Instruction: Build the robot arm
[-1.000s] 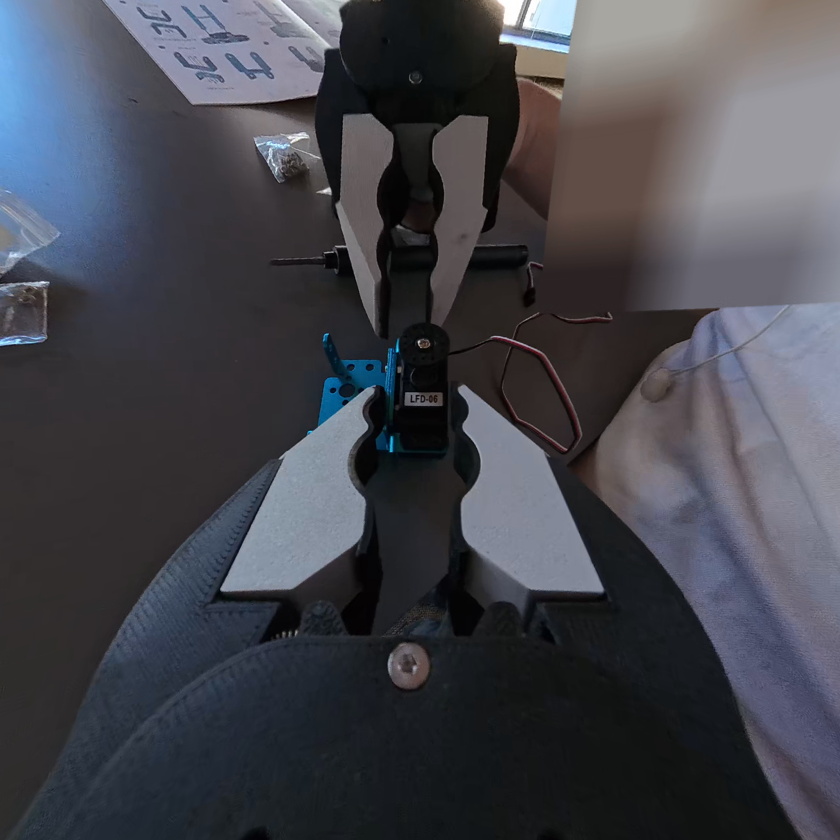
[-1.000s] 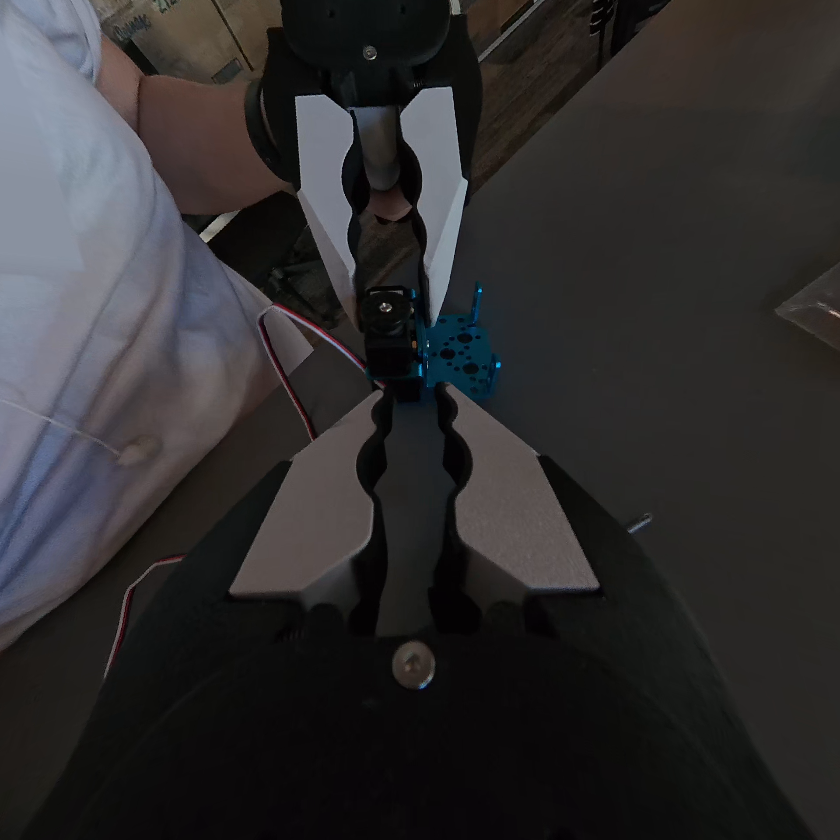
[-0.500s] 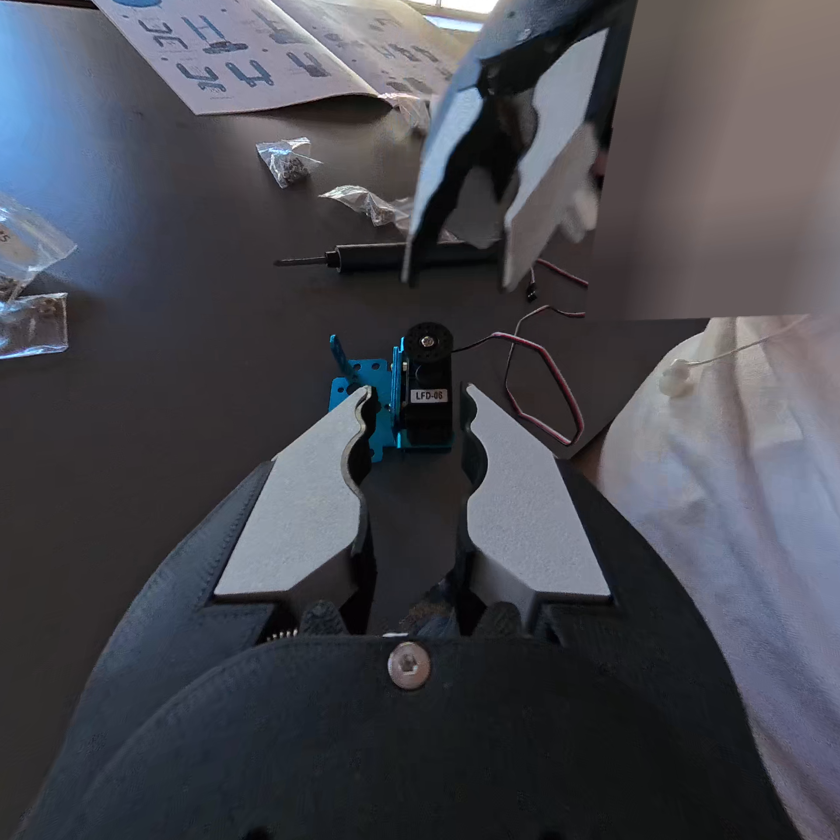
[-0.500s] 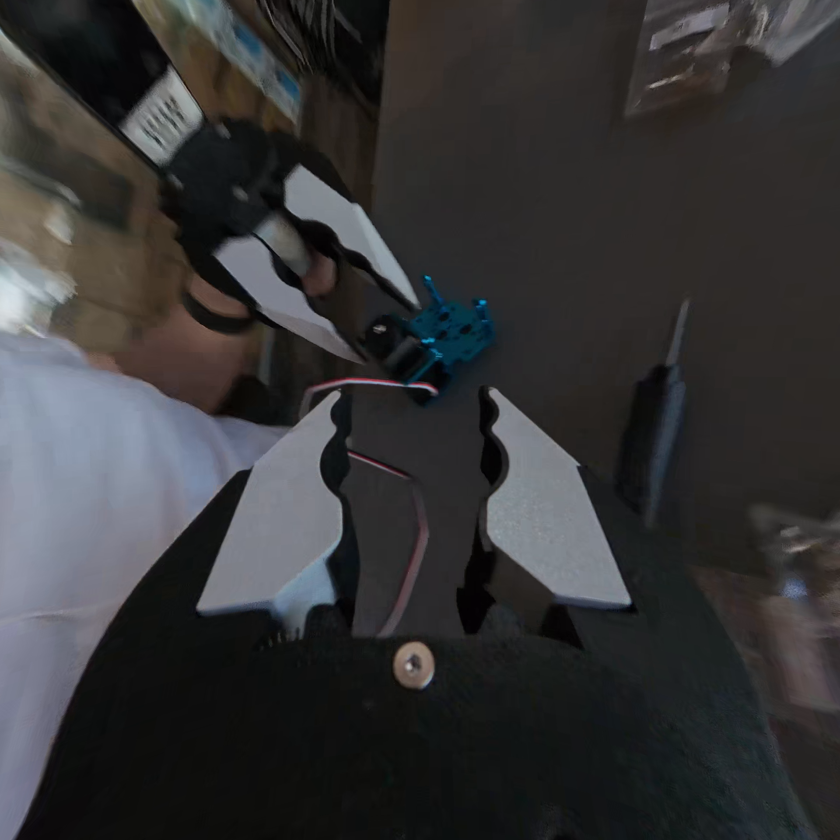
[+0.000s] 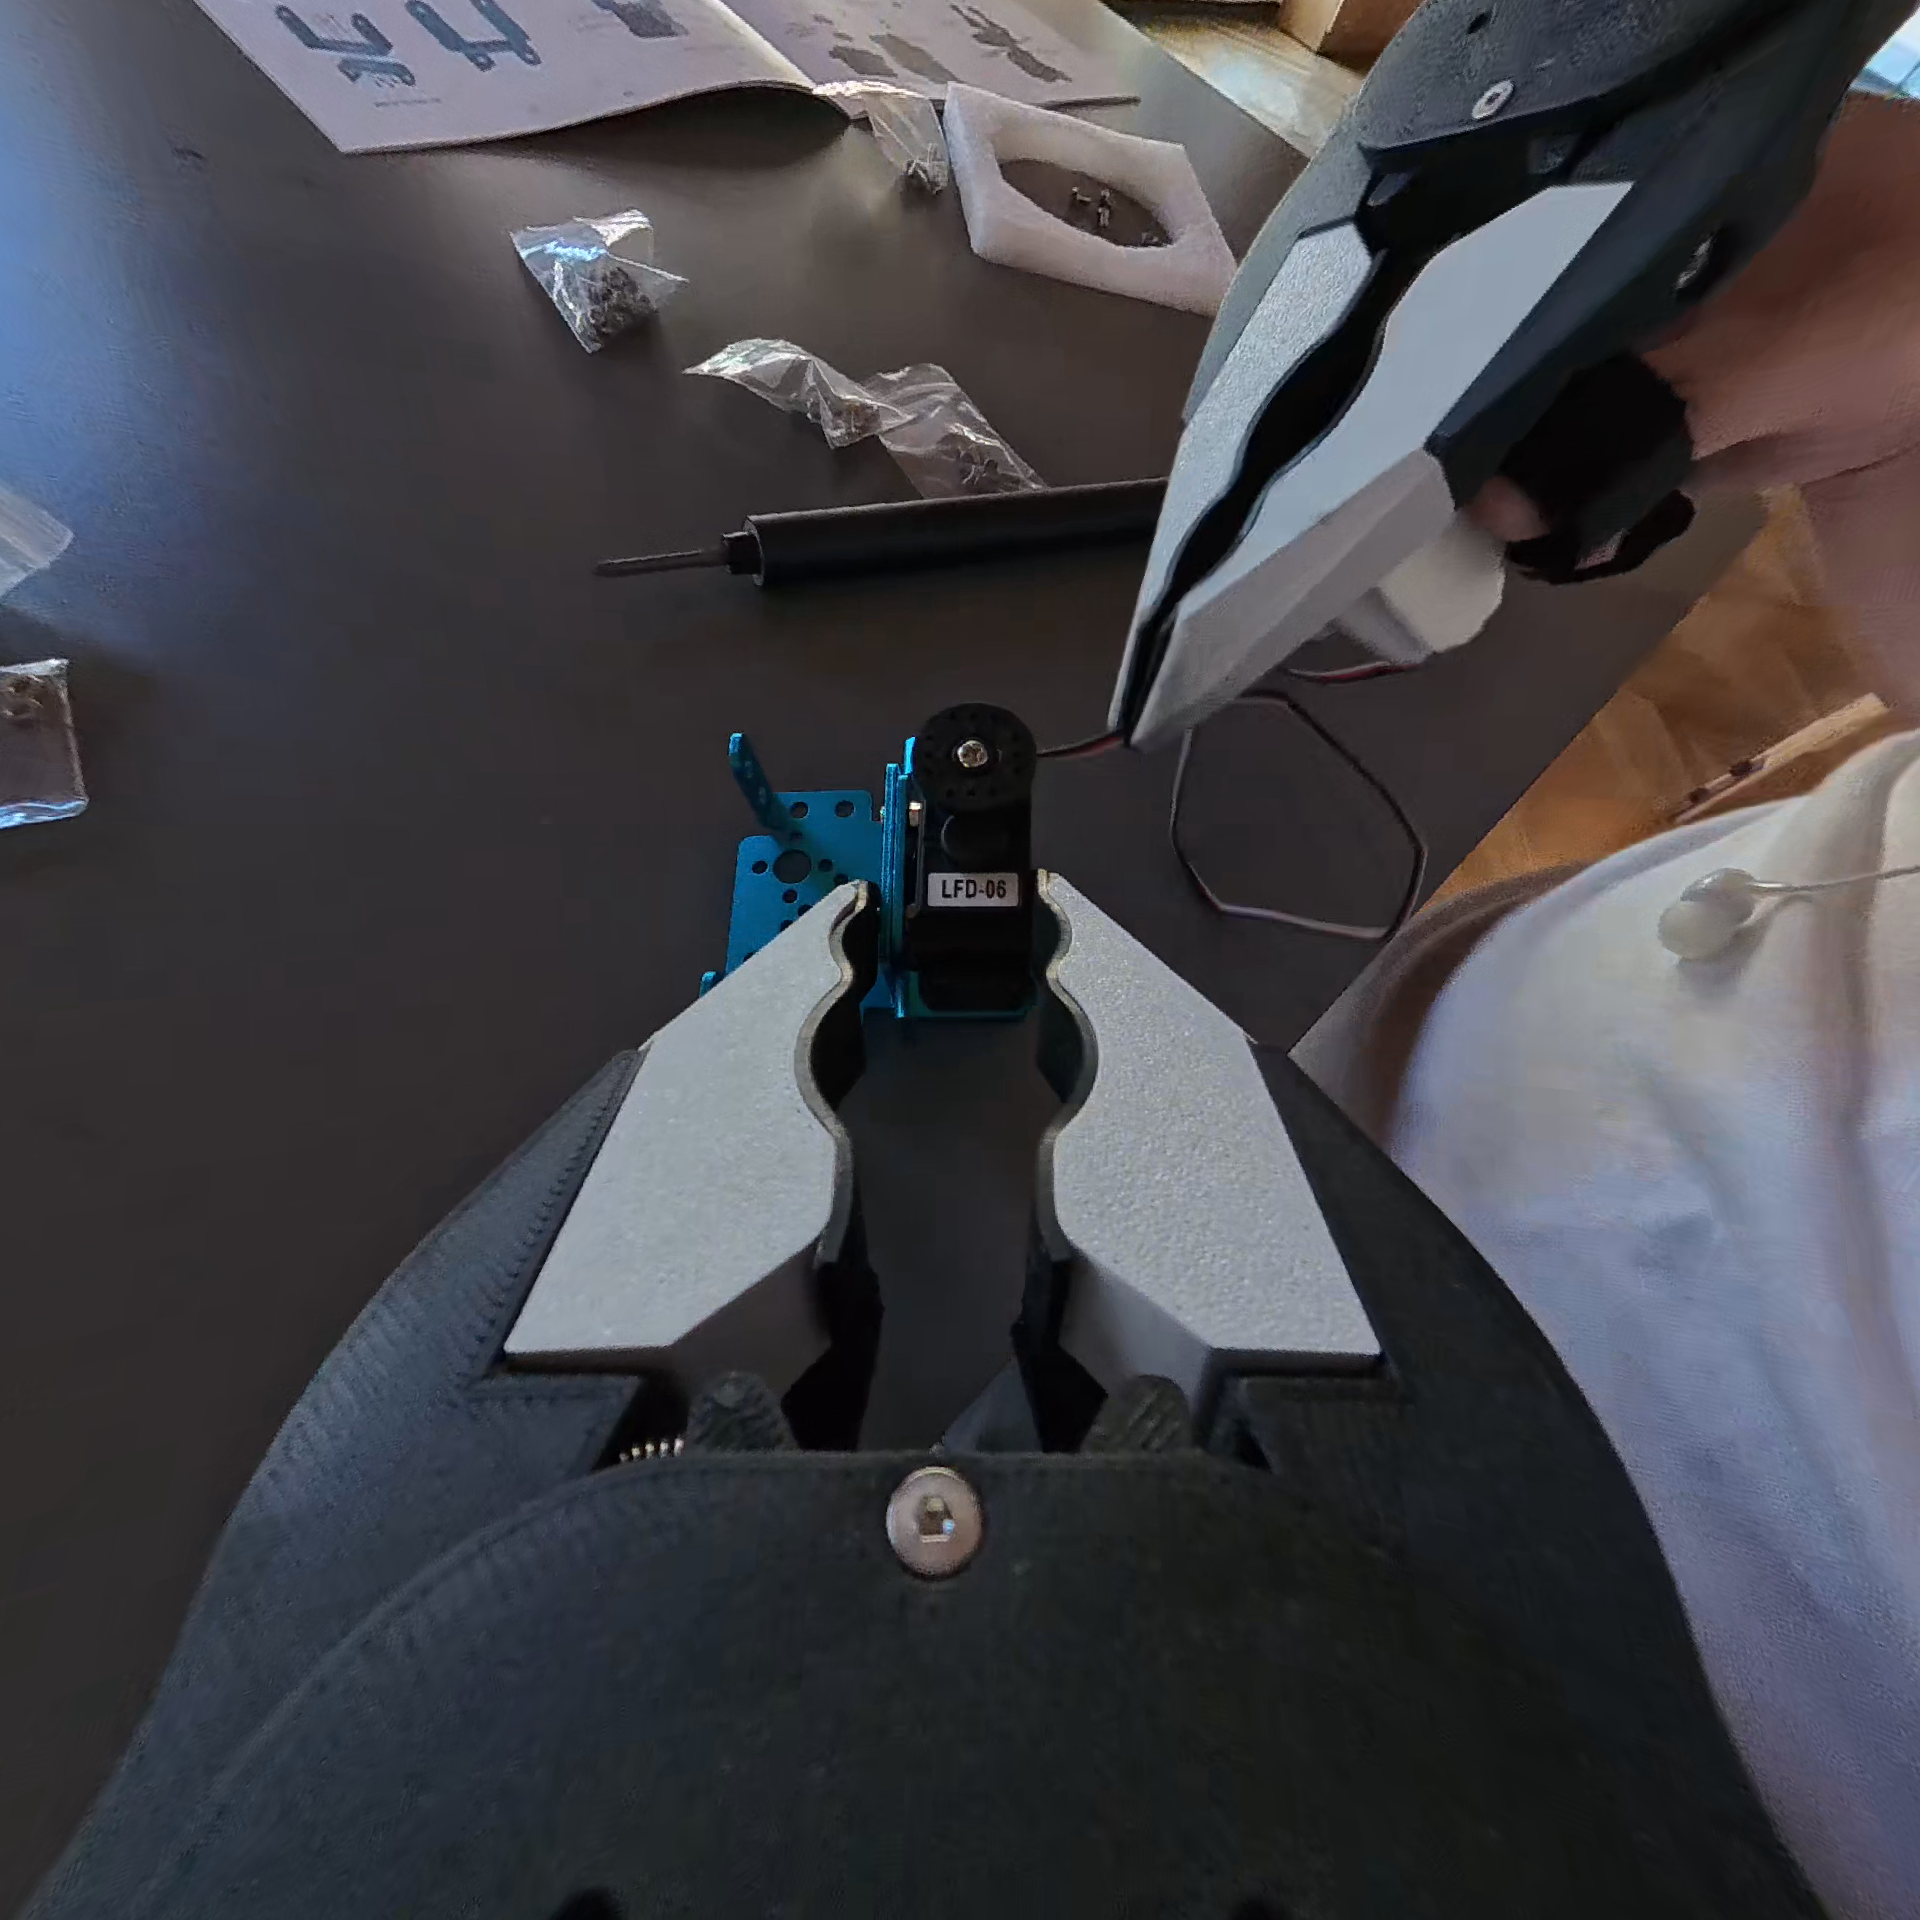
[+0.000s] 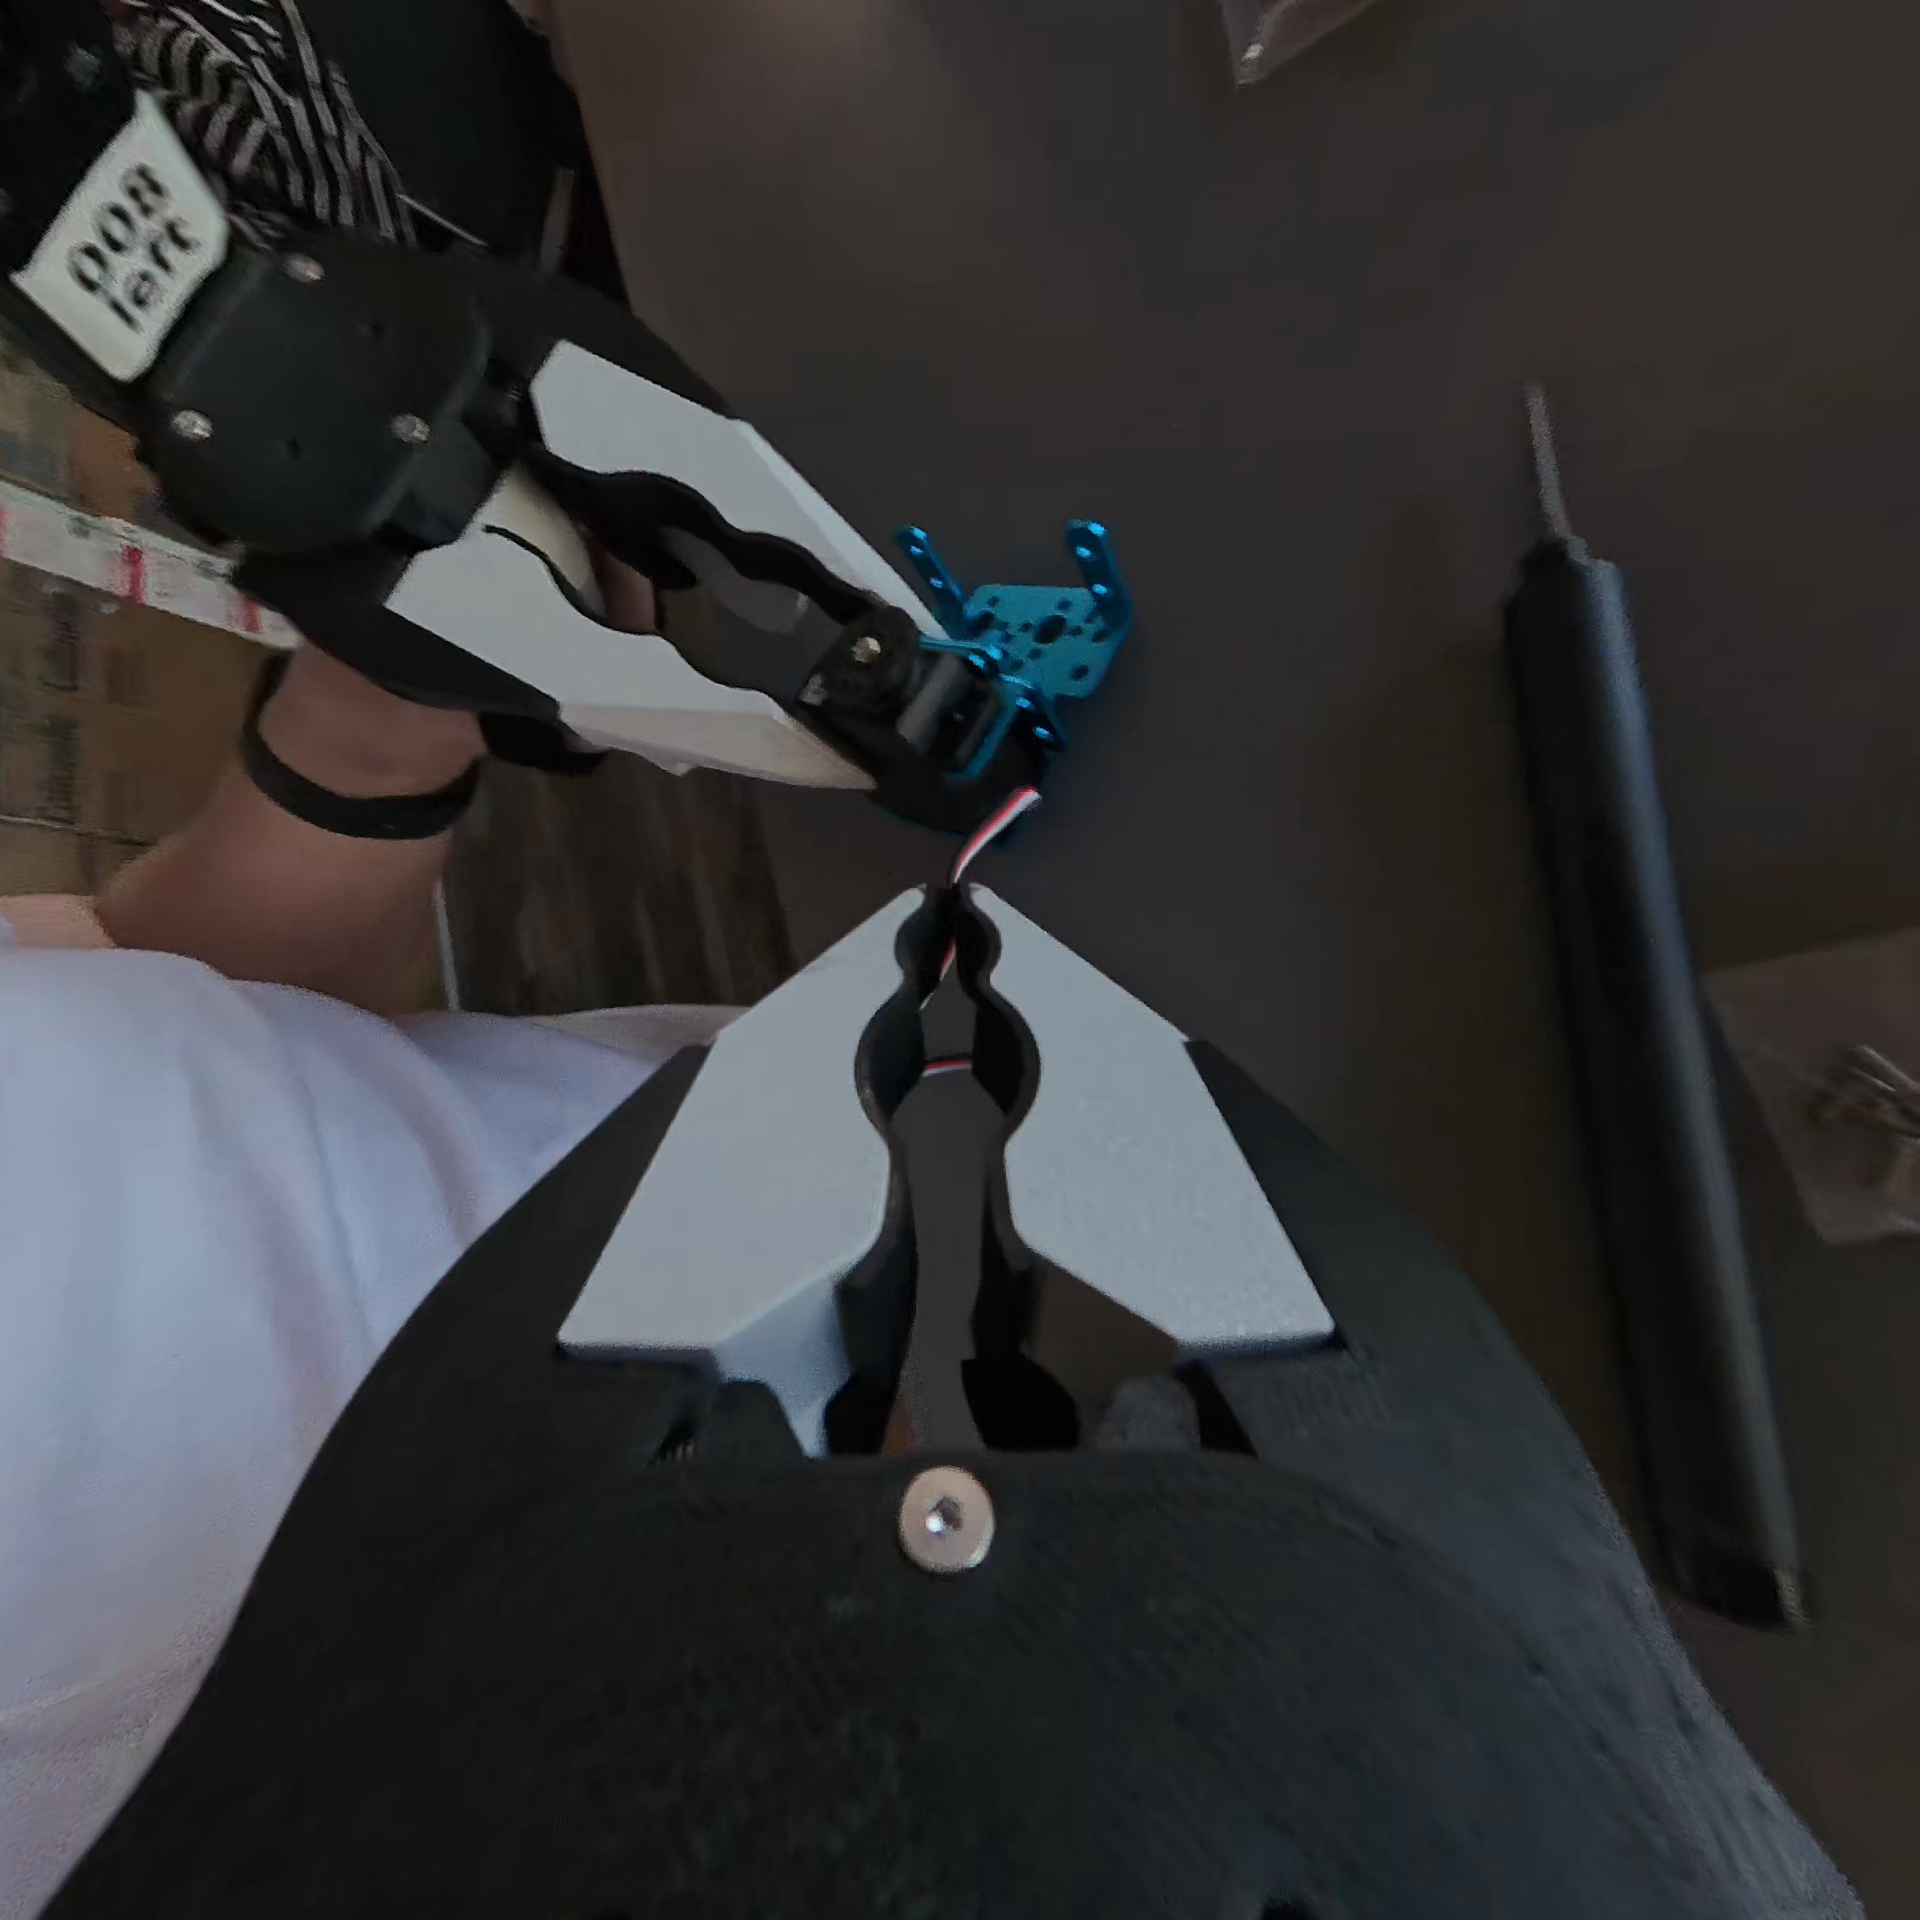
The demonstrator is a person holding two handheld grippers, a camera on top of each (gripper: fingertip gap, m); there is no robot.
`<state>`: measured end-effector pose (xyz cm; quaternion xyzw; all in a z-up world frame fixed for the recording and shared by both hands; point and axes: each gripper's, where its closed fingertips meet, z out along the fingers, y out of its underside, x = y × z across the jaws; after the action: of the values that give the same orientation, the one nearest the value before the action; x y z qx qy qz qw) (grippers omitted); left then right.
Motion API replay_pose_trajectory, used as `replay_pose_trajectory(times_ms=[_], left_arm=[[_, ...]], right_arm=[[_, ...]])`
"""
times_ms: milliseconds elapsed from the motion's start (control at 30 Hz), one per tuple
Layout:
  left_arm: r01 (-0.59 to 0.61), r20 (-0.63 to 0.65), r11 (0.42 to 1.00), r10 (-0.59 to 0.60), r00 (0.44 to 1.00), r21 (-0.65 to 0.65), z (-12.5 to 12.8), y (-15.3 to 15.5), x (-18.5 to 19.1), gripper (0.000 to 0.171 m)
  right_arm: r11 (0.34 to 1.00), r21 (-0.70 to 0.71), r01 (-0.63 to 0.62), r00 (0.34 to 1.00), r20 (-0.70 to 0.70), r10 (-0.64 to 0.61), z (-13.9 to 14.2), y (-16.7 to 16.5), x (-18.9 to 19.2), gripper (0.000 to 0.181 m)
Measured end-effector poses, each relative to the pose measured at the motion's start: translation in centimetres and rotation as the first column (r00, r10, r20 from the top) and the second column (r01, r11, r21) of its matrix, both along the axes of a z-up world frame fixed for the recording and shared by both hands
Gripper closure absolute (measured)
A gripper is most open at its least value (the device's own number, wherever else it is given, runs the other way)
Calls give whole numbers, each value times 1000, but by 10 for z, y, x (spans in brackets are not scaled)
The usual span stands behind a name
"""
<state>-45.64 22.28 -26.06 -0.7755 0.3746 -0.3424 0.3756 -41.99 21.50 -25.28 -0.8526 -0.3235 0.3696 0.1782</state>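
Observation:
A black servo (image 5: 971,831) mounted in a blue perforated bracket (image 5: 795,862) stands on the dark table. My left gripper (image 5: 951,914) is shut on the servo and bracket, one finger on each side. The servo's red, white and black wire (image 5: 1299,821) loops off to the right near the table edge. My right gripper (image 6: 940,899) is shut on that wire just behind the servo. In the left wrist view its tips (image 5: 1127,727) come down from the upper right. The right wrist view shows the left gripper (image 6: 904,707) holding the servo (image 6: 914,686) against the bracket (image 6: 1049,634).
A black screwdriver (image 5: 935,530) lies behind the servo, also in the right wrist view (image 6: 1621,935). Small screw bags (image 5: 603,275) (image 5: 894,410), a white foam frame (image 5: 1081,197) and an instruction sheet (image 5: 520,52) lie farther back. A person's white shirt (image 5: 1662,1247) is at the right table edge. Tip to tip, the grippers are about 5 cm apart.
My right gripper left its spot facing the servo head-on, swung round to the wire side, opened on the way and closed on the wire. My left gripper stays on the servo.

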Motion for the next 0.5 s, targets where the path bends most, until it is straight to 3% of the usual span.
replay_pose_trajectory(times_ms=[100,233,333,500], left_arm=[[41,11,999,-41,999,-28,0,-4,1,143],[55,-10,998,-55,998,-17,0,-4,3,143],[38,-20,999,-39,999,-13,0,1,0,143],[-54,-61,998,55,997,18,0,15,-13,143]], right_arm=[[997,60,42,996,72,-46,-6,13,23,180],[997,69,22,997,69,-26,-15,18,28,177],[991,117,-58,990,131,42,-23,13,36,146],[966,260,-5,983,176,-42,-2,25,106,143]])
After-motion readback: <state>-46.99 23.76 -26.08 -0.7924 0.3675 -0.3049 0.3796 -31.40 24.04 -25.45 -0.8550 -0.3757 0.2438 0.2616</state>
